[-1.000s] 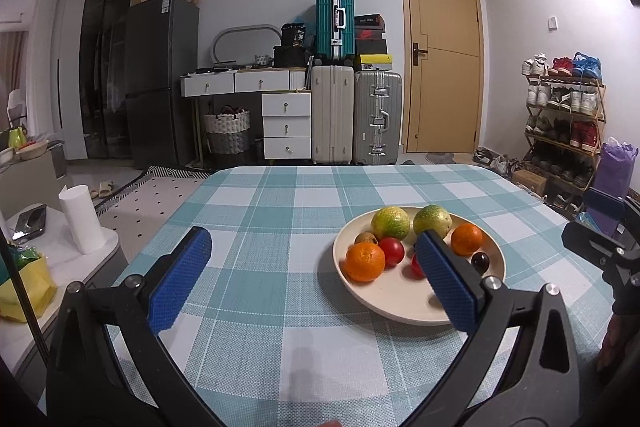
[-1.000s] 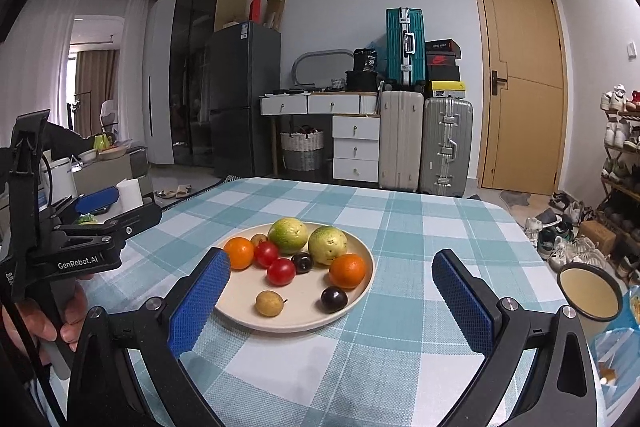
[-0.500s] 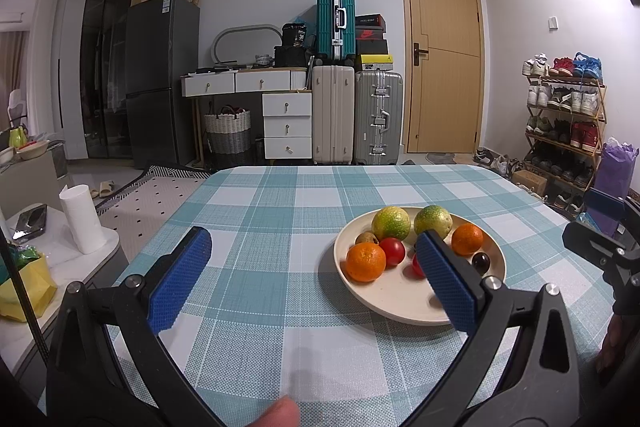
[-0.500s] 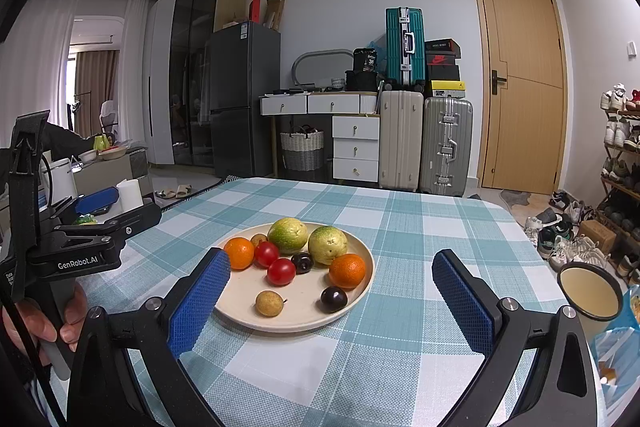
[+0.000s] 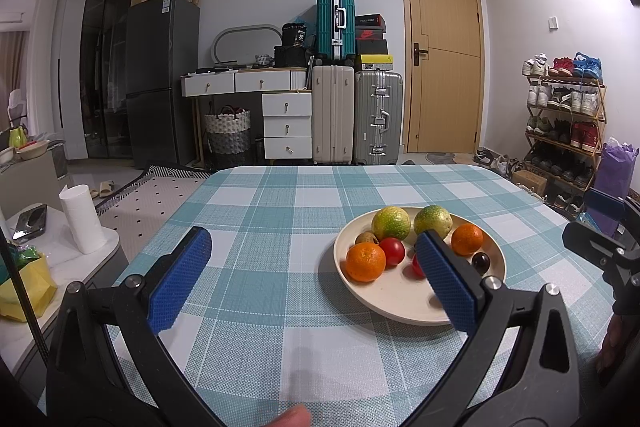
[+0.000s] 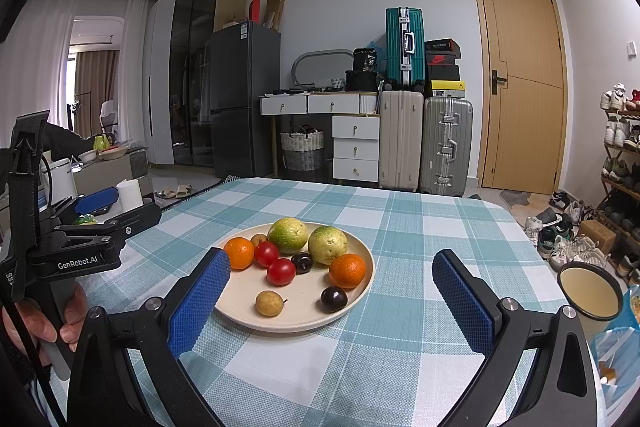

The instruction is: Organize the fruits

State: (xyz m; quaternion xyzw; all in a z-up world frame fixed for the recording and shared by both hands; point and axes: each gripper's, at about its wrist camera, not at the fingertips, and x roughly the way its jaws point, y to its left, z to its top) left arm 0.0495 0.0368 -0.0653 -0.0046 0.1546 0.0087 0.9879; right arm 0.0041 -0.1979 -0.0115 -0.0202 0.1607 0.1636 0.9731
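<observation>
Nine fruits lie on a round cream plate on a table with a teal-and-white checked cloth: two yellow-green citrus at the rear, two oranges, two red tomatoes, two dark plums and small tan fruits. The right gripper, blue-padded jaws spread wide and empty, hovers with the plate just ahead, between its fingers; its left pad overlaps the plate's near rim. The left gripper, likewise spread and empty, hangs left of the plate, its right pad hiding part of one tomato. A hand grips its handle. A cream-filled cup stands at the table's right edge. Suitcases, white drawers and a wooden door line the far wall.
</observation>
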